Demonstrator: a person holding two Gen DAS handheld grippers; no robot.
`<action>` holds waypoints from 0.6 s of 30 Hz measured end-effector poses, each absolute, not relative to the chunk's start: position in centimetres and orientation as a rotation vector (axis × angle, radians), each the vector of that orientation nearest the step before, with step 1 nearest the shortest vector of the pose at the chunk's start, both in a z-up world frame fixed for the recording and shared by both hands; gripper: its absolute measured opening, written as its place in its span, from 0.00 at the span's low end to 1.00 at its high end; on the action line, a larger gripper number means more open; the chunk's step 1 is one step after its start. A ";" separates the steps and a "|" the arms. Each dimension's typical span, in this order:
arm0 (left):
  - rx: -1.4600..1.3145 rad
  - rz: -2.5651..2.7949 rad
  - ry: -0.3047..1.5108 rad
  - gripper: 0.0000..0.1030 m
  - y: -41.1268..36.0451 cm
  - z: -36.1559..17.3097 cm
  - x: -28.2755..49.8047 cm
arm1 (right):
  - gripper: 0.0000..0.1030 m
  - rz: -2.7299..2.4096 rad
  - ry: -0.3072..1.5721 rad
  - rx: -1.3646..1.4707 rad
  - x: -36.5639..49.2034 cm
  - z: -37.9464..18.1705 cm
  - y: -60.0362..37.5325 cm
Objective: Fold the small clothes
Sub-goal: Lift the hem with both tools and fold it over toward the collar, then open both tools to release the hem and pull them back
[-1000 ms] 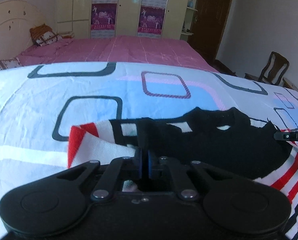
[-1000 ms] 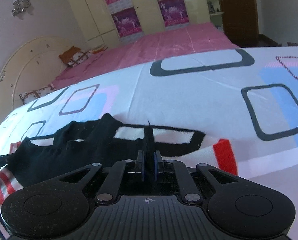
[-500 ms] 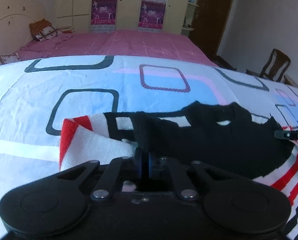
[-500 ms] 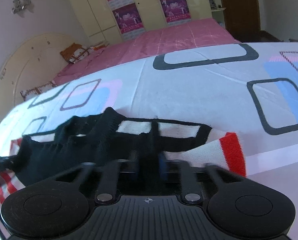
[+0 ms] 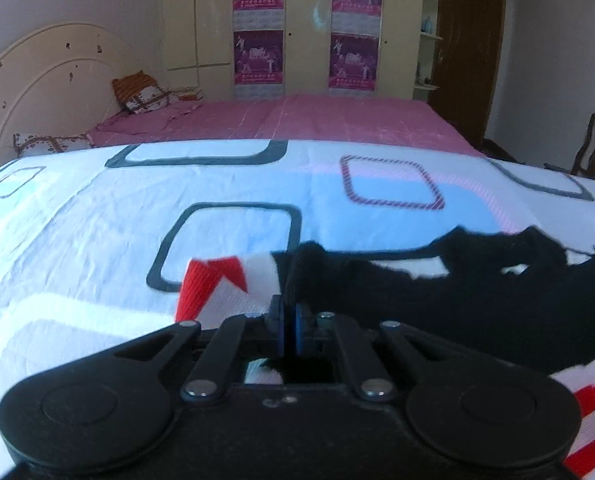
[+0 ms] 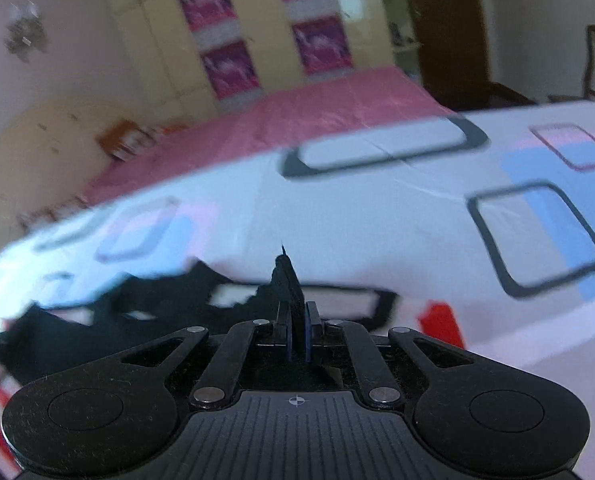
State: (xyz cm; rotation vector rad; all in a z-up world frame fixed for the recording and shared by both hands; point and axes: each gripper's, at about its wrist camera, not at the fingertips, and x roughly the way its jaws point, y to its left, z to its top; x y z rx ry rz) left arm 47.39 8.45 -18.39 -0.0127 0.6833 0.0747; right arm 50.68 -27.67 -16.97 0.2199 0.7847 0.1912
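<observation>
Two claws were at work, and each was clamped shut on a pinch of dark knit. At the lower centre of the left wrist view, the left claw (image 5: 288,322) had its blue-edged fingers pressed together on a black fold of the small sweater (image 5: 437,304), close to where a sleeve with a red cuff (image 5: 211,280) bunched up to the left of the fingers. At the lower centre of the right wrist view, the right claw (image 6: 297,330) nipped a thin black ridge of the same garment that stood up between its fingers, with another red cuff (image 6: 441,322) lying to the right. Outward from both grips, the sweater sagged across the middle of each frame onto a white bedsheet (image 5: 77,240) printed with rounded squares; red and white stripes showed at the lower right of the left view. Beyond lay a pink bedspread (image 5: 297,120), pillows, a cream headboard and a wardrobe with purple posters at the top. The right view was smeared by motion. Each grip looked shallow, so the knit could slip free during the fold. Uneven hands would likely leave a skewed crease, and the loose sleeves could tuck under and bunch.
</observation>
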 end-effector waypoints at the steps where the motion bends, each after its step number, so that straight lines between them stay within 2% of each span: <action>1: -0.001 0.076 0.686 0.06 8.3 -18.4 47.4 | 0.05 0.196 0.784 0.221 50.6 -17.2 -27.9; 3: 0.025 0.071 0.690 0.08 8.1 -18.2 47.5 | 0.05 0.200 0.776 0.232 50.4 -17.1 -28.3; 5: 0.046 0.078 0.692 0.20 8.1 -17.9 47.2 | 0.06 0.198 0.761 0.223 50.2 -16.4 -28.4; 6: 0.047 0.082 0.691 0.23 8.2 -17.8 47.0 | 0.11 0.191 0.749 0.212 49.9 -16.1 -28.4; 9: 0.029 0.086 0.702 0.53 8.6 -17.3 46.4 | 0.45 0.195 0.706 0.196 48.7 -14.9 -28.2; 10: 0.026 0.086 0.702 0.62 8.6 -17.0 46.1 | 0.46 0.200 0.692 0.187 48.2 -14.5 -27.9; 18: 0.013 0.002 0.699 0.64 6.3 -14.3 44.1 | 0.46 0.245 0.656 0.117 45.6 -12.8 -24.5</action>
